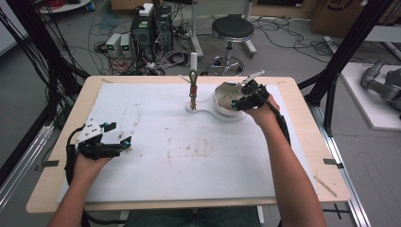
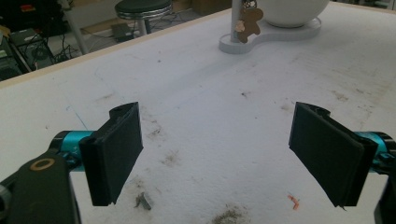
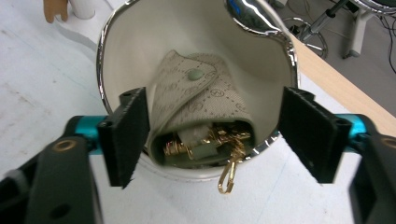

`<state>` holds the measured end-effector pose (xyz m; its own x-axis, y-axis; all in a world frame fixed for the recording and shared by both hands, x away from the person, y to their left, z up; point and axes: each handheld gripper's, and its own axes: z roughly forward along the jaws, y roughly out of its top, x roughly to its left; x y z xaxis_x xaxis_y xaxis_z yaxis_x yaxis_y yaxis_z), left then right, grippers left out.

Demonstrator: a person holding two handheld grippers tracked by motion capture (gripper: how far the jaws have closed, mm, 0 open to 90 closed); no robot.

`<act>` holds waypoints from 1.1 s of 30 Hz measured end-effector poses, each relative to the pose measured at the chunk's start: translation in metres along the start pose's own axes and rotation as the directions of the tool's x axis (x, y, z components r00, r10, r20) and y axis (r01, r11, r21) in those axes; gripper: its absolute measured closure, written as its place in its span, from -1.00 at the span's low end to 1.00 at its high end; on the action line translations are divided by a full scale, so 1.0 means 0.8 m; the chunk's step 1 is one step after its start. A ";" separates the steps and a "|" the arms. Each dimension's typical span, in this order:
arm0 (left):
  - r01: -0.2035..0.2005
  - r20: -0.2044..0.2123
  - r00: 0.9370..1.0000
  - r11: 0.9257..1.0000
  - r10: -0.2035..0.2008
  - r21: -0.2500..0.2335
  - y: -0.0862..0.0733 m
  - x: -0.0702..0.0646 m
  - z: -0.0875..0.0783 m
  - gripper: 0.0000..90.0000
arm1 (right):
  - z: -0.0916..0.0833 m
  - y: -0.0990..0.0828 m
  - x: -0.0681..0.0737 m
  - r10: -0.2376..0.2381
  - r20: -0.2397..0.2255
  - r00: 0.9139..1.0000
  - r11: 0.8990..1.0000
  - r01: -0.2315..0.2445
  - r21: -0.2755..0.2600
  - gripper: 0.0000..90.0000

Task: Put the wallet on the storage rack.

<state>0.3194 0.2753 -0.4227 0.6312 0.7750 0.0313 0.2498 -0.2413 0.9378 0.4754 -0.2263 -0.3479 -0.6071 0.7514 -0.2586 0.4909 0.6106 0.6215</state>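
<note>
A white bowl (image 1: 222,105) with a silver rim (image 3: 100,56) stands on a white base (image 2: 280,33) at the mat's far side. Inside it lies a beige key pouch (image 3: 201,100) with a snap button and gold clasps (image 3: 229,179) spilling over the near rim. My right gripper (image 1: 240,97) (image 3: 219,135) is open over the bowl, its jaws either side of the pouch and clear of it. A gingerbread-man charm (image 2: 248,22) (image 1: 193,90) hangs on the base's white post (image 1: 193,60). My left gripper (image 1: 119,134) (image 2: 219,158) stands open above the bare mat at the left, with nothing between its jaws.
A stained white mat (image 1: 189,142) covers most of the wooden table (image 1: 61,156). Small crumbs and a red scrap (image 2: 294,201) lie near the left gripper. Beyond the far edge are a black stool (image 1: 231,28), computers and cables on the floor.
</note>
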 end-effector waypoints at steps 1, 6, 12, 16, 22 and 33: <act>0.001 -0.001 1.000 1.000 -0.001 -0.001 0.000 0.000 0.000 -0.62 | -0.003 -0.001 -0.001 0.002 0.001 1.000 1.000 -0.002 -0.005 -0.49; 0.002 -0.003 1.000 1.000 -0.002 -0.005 0.002 -0.001 0.000 -0.62 | -0.021 -0.010 -0.003 0.021 -0.022 1.000 1.000 -0.021 -0.011 -0.53; -0.004 0.001 1.000 1.000 0.004 -0.003 0.003 -0.002 0.001 -0.62 | -0.057 -0.016 0.005 0.016 -0.043 0.999 0.997 -0.020 -0.080 -0.54; -0.004 0.001 1.000 1.000 0.004 -0.007 0.003 -0.003 0.000 -0.62 | -0.076 -0.033 0.009 0.018 -0.058 0.998 0.984 -0.028 -0.173 -0.54; -0.003 0.002 1.000 1.000 0.003 -0.006 0.003 -0.003 0.000 -0.62 | -0.091 -0.058 0.014 0.038 -0.079 0.996 0.973 -0.055 -0.222 -0.54; -0.006 0.009 1.000 1.000 0.006 -0.008 0.003 -0.004 0.001 -0.62 | -0.104 -0.105 0.023 0.077 -0.129 0.989 0.945 -0.114 -0.307 -0.54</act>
<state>0.3185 0.2719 -0.4208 0.6392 0.7683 0.0334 0.2407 -0.2411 0.9402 0.3706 -0.2848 -0.3434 -0.6432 0.7574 -0.1123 0.3408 0.4145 0.8438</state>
